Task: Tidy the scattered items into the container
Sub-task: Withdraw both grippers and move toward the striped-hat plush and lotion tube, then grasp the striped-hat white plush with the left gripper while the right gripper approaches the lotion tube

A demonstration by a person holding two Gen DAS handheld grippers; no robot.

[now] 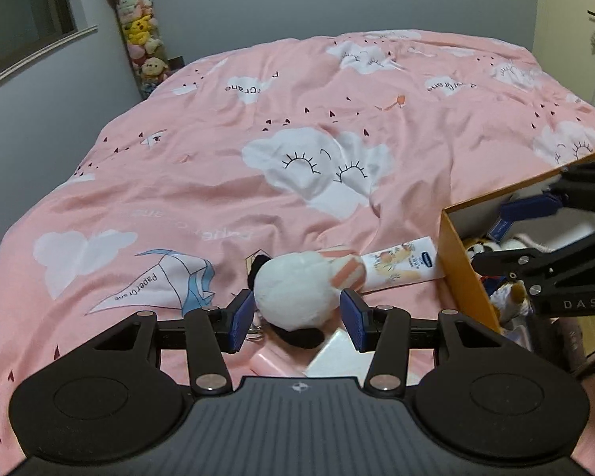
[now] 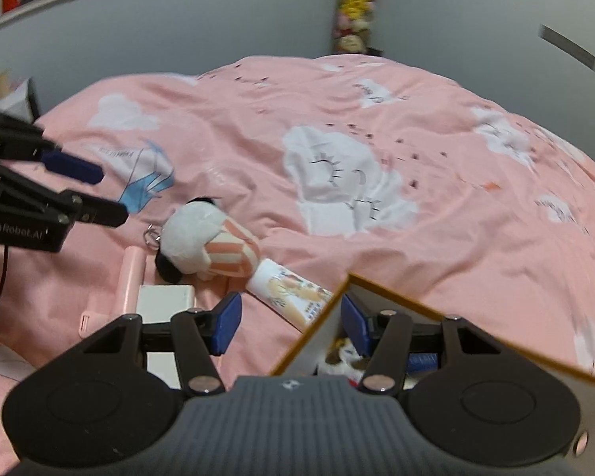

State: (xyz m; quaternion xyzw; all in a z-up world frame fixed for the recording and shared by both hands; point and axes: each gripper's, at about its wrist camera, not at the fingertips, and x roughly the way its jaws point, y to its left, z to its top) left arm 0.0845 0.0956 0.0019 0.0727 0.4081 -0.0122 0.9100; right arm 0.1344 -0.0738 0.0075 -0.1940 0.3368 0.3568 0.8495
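A white plush toy [image 1: 293,289] with black ears and a pink-striped part lies on the pink duvet [image 1: 297,99]. My left gripper [image 1: 297,319] is open and hovers over it; in the right wrist view that gripper [image 2: 99,190] hangs left of the plush [image 2: 194,238] with nothing between its fingers. Beside the plush lie a white cream tube [image 1: 400,265], a white flat box [image 2: 164,301] and a pink stick-shaped item [image 2: 131,277]. The orange-rimmed cardboard box [image 1: 454,261] holds several toys. My right gripper [image 2: 289,323] is open over the box corner [image 2: 351,277], with one finger inside.
A metal key ring [image 2: 152,236] is attached to the plush. A tall column of stuffed toys [image 1: 142,39] stands in the far corner by the wall. A door [image 1: 575,31] is at the far right. The duvet stretches away beyond the items.
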